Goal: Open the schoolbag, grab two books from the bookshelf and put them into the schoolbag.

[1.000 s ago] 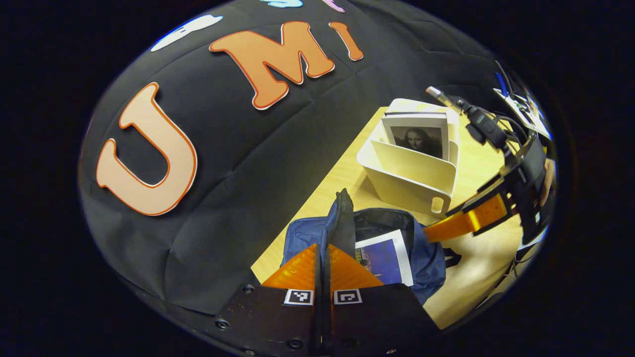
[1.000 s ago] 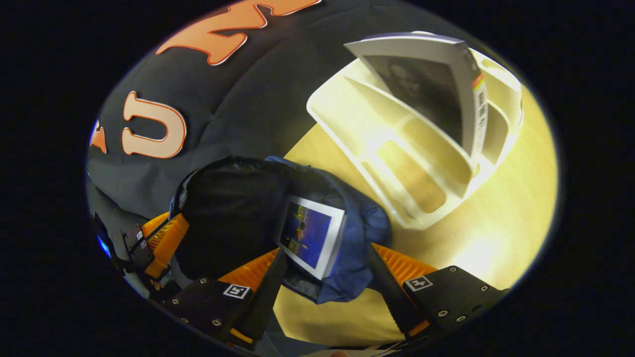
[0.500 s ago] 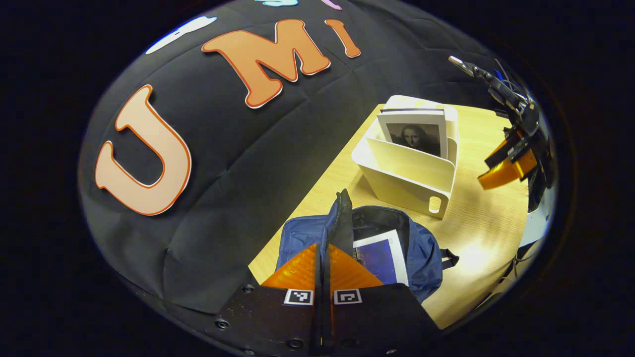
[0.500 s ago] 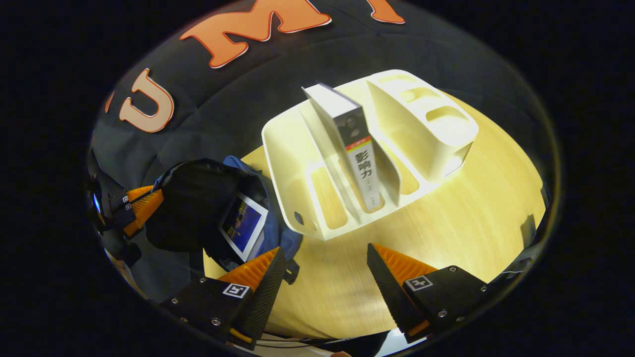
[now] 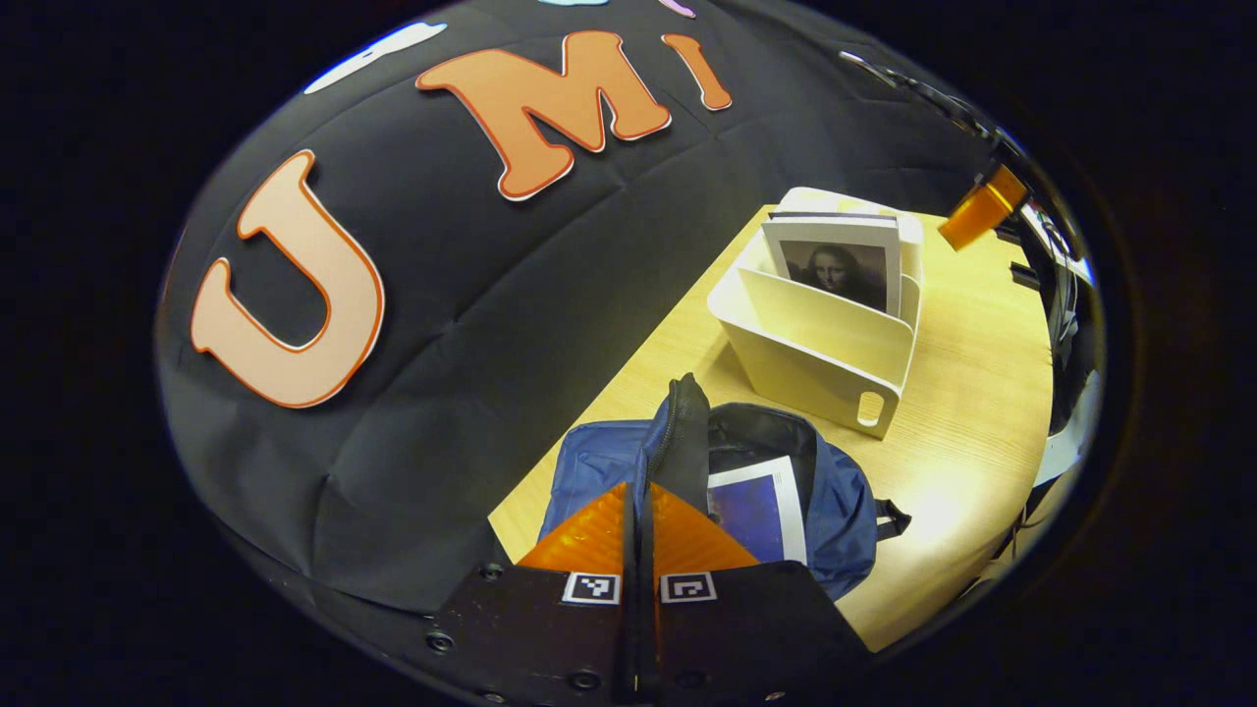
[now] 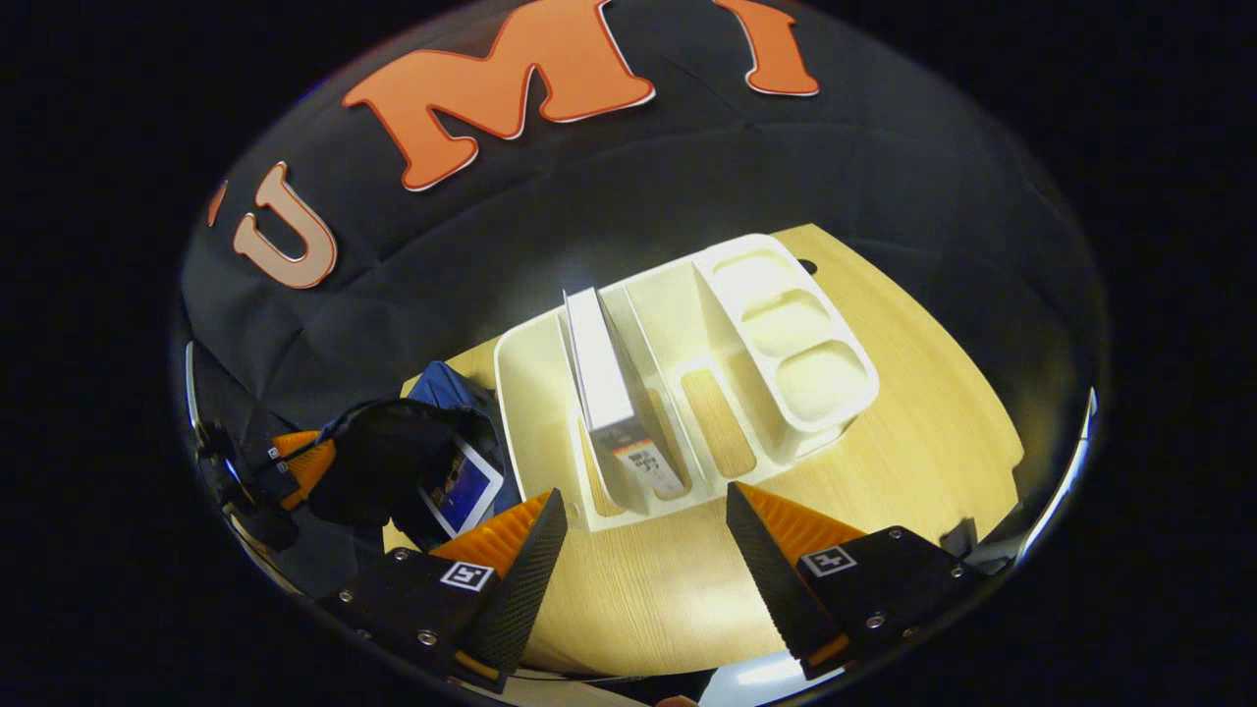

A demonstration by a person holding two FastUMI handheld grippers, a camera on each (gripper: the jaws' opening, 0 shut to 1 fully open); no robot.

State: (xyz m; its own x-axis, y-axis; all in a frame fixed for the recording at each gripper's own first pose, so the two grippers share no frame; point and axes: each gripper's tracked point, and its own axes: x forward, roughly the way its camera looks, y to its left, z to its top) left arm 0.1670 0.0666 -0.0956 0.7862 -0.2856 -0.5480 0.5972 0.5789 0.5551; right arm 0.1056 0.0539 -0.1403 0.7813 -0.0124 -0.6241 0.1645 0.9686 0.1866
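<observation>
In the left gripper view, my left gripper (image 5: 638, 503) is shut on the raised flap (image 5: 681, 432) of the blue schoolbag (image 5: 599, 463), holding its mouth open. A book with a blue cover (image 5: 756, 506) leans inside the bag. Behind the bag stands the white bookshelf (image 5: 815, 349), with a portrait-cover book (image 5: 835, 270) upright in it. In the right gripper view, my right gripper (image 6: 643, 535) hangs open and empty above the table, just in front of the bookshelf (image 6: 786, 344). The upright book (image 6: 607, 378) stands spine-up in line with its fingers. The schoolbag (image 6: 393, 466) lies to the left.
Everything rests on a light wooden table (image 6: 884, 471) against the black cloth wall. The bookshelf's right end has shallow empty compartments (image 6: 786, 324). My right gripper (image 5: 977, 211) shows high at the far right of the left gripper view; the left gripper (image 6: 295, 462) shows beside the bag.
My right gripper has left the bag, risen and swung over to face the bookshelf from above. The left gripper has kept its hold on the flap; the blue-cover book stays in the bag.
</observation>
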